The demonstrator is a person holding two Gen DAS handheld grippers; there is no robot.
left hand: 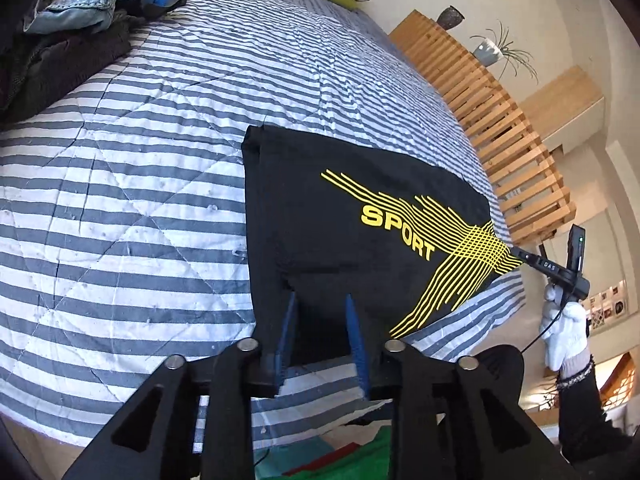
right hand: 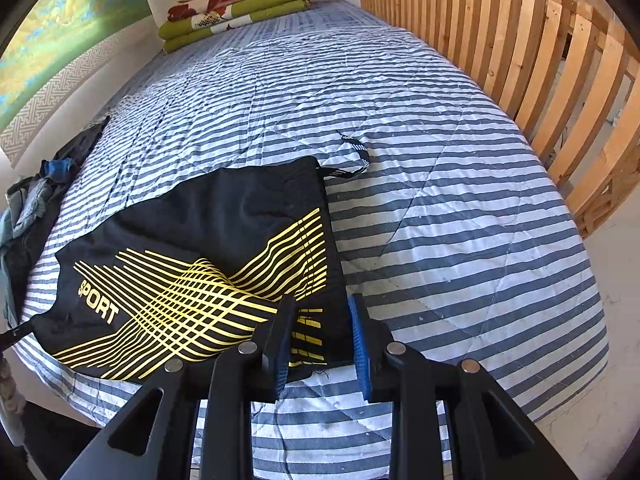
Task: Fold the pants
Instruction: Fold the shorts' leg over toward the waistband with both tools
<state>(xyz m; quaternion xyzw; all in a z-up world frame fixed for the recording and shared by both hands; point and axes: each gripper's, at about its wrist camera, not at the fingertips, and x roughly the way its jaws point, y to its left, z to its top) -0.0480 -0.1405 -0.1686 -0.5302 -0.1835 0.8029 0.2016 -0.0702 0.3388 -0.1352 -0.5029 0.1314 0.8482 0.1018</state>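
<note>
Black pants [left hand: 340, 208] with a yellow SPORT print lie folded on the striped bed [left hand: 160, 160]. My left gripper [left hand: 322, 300] is open, and the cloth's near edge sits between its blue fingers. Far right in the left wrist view, a white-gloved hand [left hand: 566, 332] holds the right gripper [left hand: 518, 254] at the pants' other near corner. In the right wrist view the right gripper [right hand: 322, 308] is open and straddles the right edge of the pants [right hand: 224, 216], one finger over the cloth and one over the bed [right hand: 440, 160]. A drawstring loop [right hand: 358, 156] pokes out at the far corner.
A pile of unfolded clothes [left hand: 68, 32] sits at the bed's left side. Folded green blankets [right hand: 236, 4] lie at the head. A wooden slatted rail [right hand: 520, 40] runs along the right. Green and red cloth [left hand: 352, 456] lies on the floor below the bed edge.
</note>
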